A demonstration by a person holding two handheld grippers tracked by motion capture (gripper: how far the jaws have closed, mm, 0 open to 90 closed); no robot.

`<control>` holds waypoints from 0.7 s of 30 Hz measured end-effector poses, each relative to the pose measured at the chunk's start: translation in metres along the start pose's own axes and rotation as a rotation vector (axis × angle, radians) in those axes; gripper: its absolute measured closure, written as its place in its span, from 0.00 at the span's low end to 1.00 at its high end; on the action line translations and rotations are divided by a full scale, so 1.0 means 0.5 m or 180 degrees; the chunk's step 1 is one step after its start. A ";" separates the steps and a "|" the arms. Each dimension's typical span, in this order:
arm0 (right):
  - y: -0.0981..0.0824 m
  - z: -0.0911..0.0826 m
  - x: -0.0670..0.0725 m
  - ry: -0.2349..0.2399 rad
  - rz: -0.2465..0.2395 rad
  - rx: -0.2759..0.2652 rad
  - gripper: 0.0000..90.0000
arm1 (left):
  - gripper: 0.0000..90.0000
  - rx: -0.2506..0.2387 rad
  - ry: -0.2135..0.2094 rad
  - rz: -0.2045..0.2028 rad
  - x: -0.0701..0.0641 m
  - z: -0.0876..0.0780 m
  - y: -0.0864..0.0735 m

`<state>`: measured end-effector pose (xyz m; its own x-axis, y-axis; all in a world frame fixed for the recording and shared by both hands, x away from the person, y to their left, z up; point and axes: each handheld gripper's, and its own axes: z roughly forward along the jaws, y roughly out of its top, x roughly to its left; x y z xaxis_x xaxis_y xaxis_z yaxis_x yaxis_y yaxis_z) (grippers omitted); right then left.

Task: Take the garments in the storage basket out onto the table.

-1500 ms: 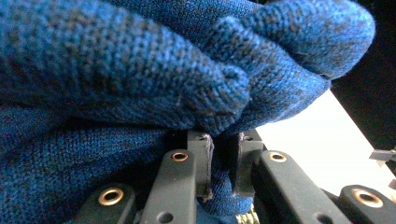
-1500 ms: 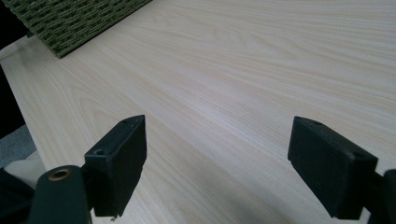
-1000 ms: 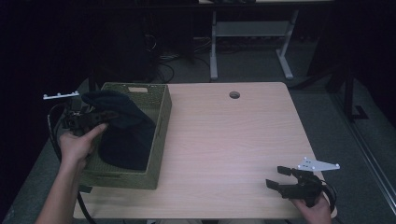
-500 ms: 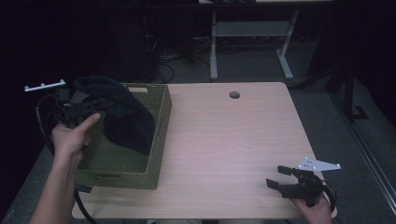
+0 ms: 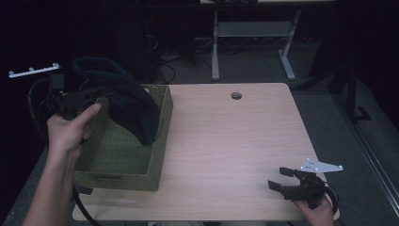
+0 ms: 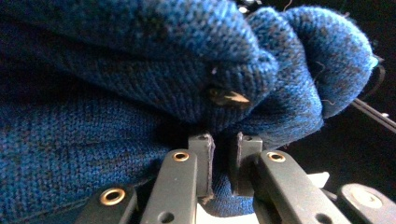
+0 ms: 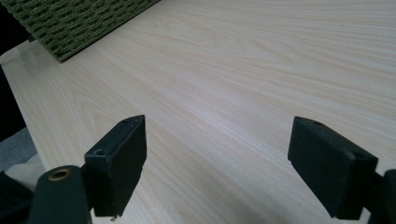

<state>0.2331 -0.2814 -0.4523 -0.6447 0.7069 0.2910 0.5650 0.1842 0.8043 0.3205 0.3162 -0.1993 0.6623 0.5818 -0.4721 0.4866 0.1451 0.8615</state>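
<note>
A dark blue knitted garment (image 5: 126,101) hangs over the green woven basket (image 5: 155,155) at the table's left, its lower end still inside the basket. My left gripper (image 5: 101,89) holds it up above the basket's far left corner. In the left gripper view the jaws are shut on a fold of the blue knit (image 6: 140,93), with the left gripper (image 6: 223,161) pinching the cloth. My right gripper (image 5: 280,178) rests near the table's front right corner. It stands open over bare wood, and in the right gripper view nothing lies between the jaws of the right gripper (image 7: 217,161).
The wooden table (image 5: 226,136) has a round cable hole (image 5: 236,95) near its far edge. A corner of the basket (image 7: 79,23) shows far off in the right gripper view. A metal table frame (image 5: 254,33) stands on the floor behind.
My left gripper has lifted the blue garment up and to the left, out of the basket. The right gripper has stayed in place.
</note>
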 end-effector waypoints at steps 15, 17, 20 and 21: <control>0.001 -0.001 0.001 -0.0002 0.0005 0.0002 0.21 | 0.91 0.0293 -0.0444 0.0237 -0.092 0.109 -0.010; 0.001 -0.002 0.001 -0.0004 0.0004 0.0001 0.21 | 0.91 0.0338 -0.0497 0.0252 -0.101 0.128 -0.014; 0.002 -0.003 0.001 -0.0001 -0.0004 0.0000 0.21 | 0.91 0.0405 -0.0572 0.0263 -0.114 0.158 -0.020; 0.002 -0.003 0.001 0.0001 -0.0006 -0.0001 0.21 | 0.91 0.0435 -0.0586 0.0271 -0.118 0.168 -0.023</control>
<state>0.2327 -0.2819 -0.4507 -0.6459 0.7064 0.2896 0.5637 0.1853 0.8050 0.3239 0.2131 -0.1972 0.7907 0.4299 -0.4359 0.4890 -0.0152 0.8721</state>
